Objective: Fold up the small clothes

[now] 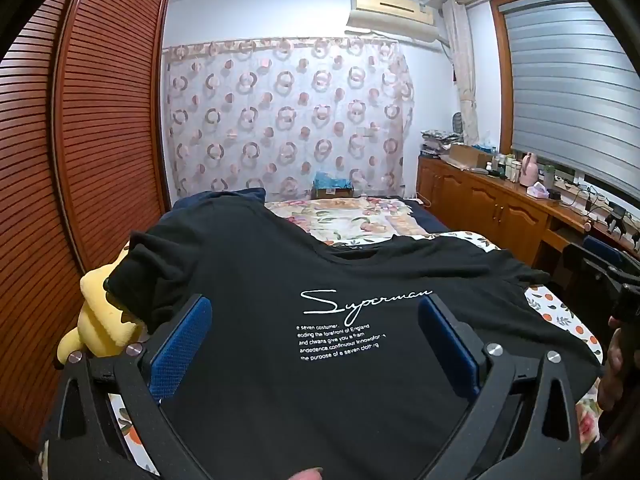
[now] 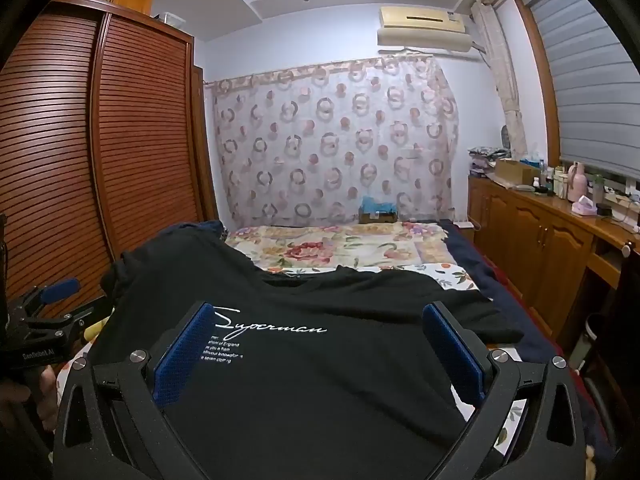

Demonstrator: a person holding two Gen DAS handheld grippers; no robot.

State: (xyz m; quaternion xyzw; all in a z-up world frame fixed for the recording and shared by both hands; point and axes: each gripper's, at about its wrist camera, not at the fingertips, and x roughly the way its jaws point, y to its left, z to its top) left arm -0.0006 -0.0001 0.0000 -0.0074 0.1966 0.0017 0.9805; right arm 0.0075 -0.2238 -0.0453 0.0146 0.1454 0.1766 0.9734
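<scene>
A black T-shirt (image 1: 304, 264) with white "Superman" lettering lies spread front-up on the bed; it also shows in the right wrist view (image 2: 320, 360). Its left sleeve is bunched over a yellow plush toy (image 1: 100, 320). My left gripper (image 1: 316, 320) is open, its blue pads (image 1: 184, 344) wide apart above the shirt's chest print. My right gripper (image 2: 320, 332) is open too, hovering over the shirt's right half. The left gripper also shows at the left edge of the right wrist view (image 2: 44, 300). Neither holds cloth.
The bed (image 2: 340, 248) has a floral quilt and an orange-print sheet. A louvred wardrobe (image 1: 80, 140) stands at the left. Wooden cabinets (image 2: 540, 240) with bottles and boxes run along the right under the window. A patterned curtain hangs at the far wall.
</scene>
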